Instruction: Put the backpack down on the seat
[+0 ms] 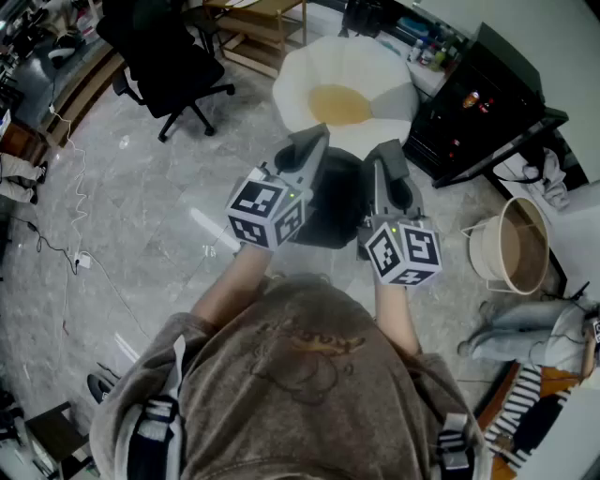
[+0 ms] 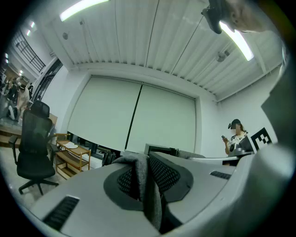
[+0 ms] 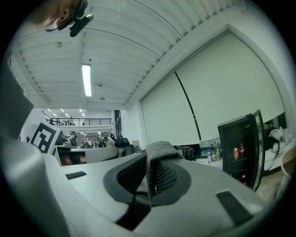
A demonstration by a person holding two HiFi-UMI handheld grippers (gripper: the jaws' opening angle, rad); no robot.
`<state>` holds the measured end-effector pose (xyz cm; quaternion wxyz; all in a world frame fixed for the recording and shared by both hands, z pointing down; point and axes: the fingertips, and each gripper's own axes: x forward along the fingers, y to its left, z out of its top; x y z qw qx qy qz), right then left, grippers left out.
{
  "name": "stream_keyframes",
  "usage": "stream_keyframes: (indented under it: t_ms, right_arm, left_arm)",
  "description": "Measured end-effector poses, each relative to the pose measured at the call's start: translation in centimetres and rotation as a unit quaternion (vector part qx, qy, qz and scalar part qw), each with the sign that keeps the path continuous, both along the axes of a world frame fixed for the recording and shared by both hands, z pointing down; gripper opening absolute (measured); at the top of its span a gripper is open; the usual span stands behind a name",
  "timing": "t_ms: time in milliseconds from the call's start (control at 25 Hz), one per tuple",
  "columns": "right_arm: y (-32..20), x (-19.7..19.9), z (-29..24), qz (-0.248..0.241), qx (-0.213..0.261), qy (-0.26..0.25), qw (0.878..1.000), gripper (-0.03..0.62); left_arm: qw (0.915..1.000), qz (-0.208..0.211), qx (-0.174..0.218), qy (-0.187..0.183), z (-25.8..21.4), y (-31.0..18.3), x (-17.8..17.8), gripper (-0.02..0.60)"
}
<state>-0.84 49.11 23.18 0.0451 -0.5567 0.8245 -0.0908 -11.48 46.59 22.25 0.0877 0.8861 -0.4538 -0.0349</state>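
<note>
In the head view a dark backpack hangs between my two grippers, above the floor and just in front of the seat. The seat is a low white flower-shaped cushion with a yellow middle. My left gripper is shut on a grey backpack strap, which runs up between its pads in the left gripper view. My right gripper is likewise shut on a second grey strap. Both grippers point level. The grippers and my arms hide most of the backpack's body.
A black office chair stands at the far left and a wooden shelf behind the seat. A black cabinet with bottles is on the right, a round basket below it. Cables trail across the grey floor. A person stands far off.
</note>
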Motion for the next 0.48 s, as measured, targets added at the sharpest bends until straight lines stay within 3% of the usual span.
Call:
stream_keyframes:
  t_ms: [480]
  right_arm:
    - [0.0, -1.5, 1.1, -0.004, 0.001, 0.0, 1.0, 0.026]
  left_arm:
    - [0.9998, 0.013, -0.013, -0.002, 1.1, -0.4, -1.3, 0.039]
